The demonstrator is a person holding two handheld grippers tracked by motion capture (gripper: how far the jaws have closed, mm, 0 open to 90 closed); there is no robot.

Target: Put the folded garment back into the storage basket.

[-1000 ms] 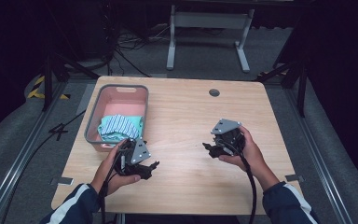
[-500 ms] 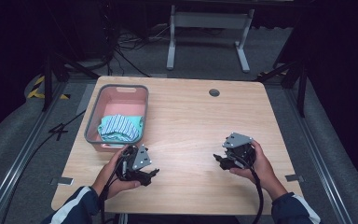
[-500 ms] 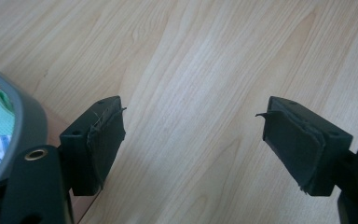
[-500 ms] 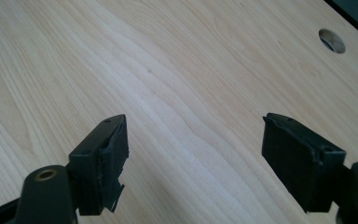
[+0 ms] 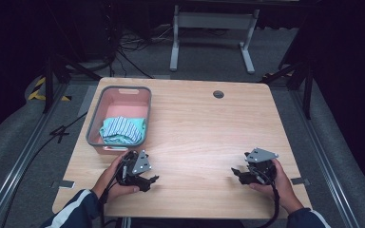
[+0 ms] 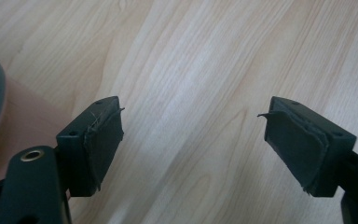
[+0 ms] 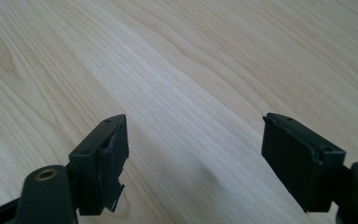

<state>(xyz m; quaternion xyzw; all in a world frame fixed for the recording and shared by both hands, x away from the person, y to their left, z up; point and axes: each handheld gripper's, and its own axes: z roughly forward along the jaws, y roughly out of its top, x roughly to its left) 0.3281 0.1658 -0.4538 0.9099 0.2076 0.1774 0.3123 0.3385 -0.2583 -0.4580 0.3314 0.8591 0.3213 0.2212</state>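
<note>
While both hand-held grippers rest low near the front edge of the pale wooden table (image 5: 209, 128), neither has anything between its jaws. The left gripper (image 5: 148, 180), seen along its own black jaws (image 6: 191, 140), has them spread wide over bare wood grain; the right gripper (image 5: 237, 172) (image 7: 193, 154) is spread just as wide and equally empty. Judging by this posture, the hands are parked at rest, apart from each other, likely because the work in the bin is finished or not begun. The folded teal-and-white striped cloth (image 5: 122, 129) lies inside the pink rectangular plastic bin with a grey rim (image 5: 119, 89), at its near end. That bin sits just beyond the left gripper, near it but not touching, and well apart from the right gripper across the table.
</note>
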